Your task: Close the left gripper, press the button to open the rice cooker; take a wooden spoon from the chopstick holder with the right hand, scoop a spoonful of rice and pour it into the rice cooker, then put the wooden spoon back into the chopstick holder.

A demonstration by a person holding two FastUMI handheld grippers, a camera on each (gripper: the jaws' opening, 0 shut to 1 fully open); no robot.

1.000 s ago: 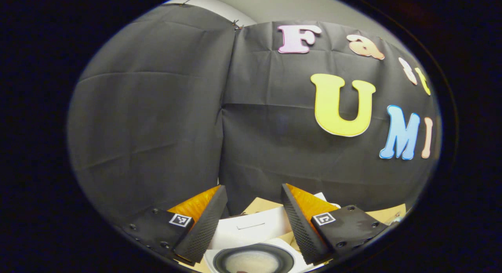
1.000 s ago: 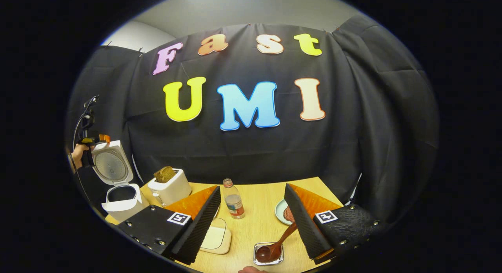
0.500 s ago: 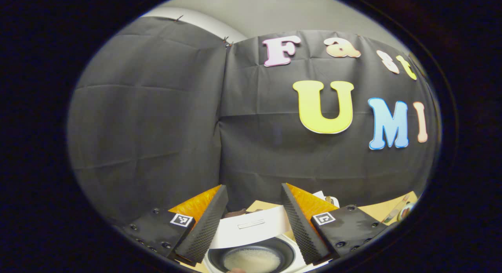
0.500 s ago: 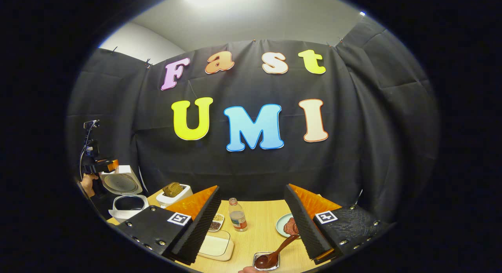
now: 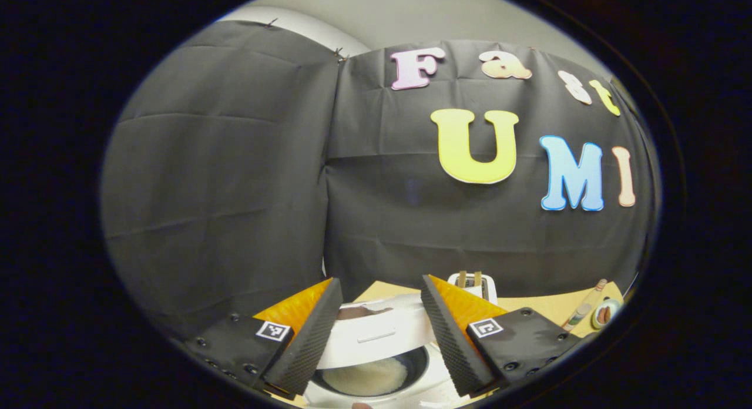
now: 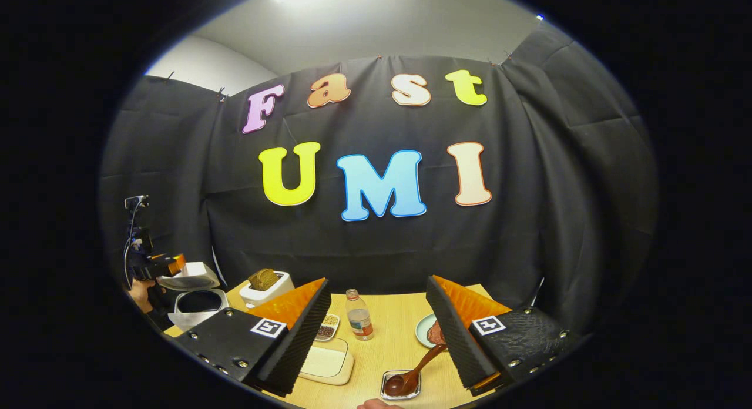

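Here, in the left gripper view, the left gripper (image 5: 379, 332) has its fingers spread, with nothing pinched between them. The rice cooker (image 5: 376, 353) sits right in the gap between the fingers, toward 6 o'clock of the picture. Its white lid (image 5: 379, 332) is tilted partway over the dark inner pot (image 5: 367, 376), and pale rice (image 5: 364, 376) lies in the bottom of that pot. Past the right finger, at about 5 o'clock, a white toaster (image 5: 473, 282) stands on the light wooden tabletop (image 5: 546, 306), and far off at 4 o'clock a small plate (image 5: 605, 314) rests near the tabletop's edge.

In the right gripper view, the right gripper (image 6: 379, 338) also has its fingers spread apart, holding nothing. The wooden spoon (image 6: 414, 374) lies between the fingers, nearer the right one, at 6 o'clock; it is dark brown, its bowl resting in a small shiny metal tray (image 6: 400, 384) and its handle slanting up toward 1 o'clock, apart from both fingers. A clear bottle (image 6: 358, 315) stands upright between the fingers, farther off. A shallow pale tray (image 6: 326, 362) lies just beside the left finger. At 8 o'clock the rice cooker (image 6: 197, 303) stands with its lid half lowered, the left gripper (image 6: 161, 265) touching or just over the lid; I cannot tell which. A hand (image 6: 141, 291) grips it from below.
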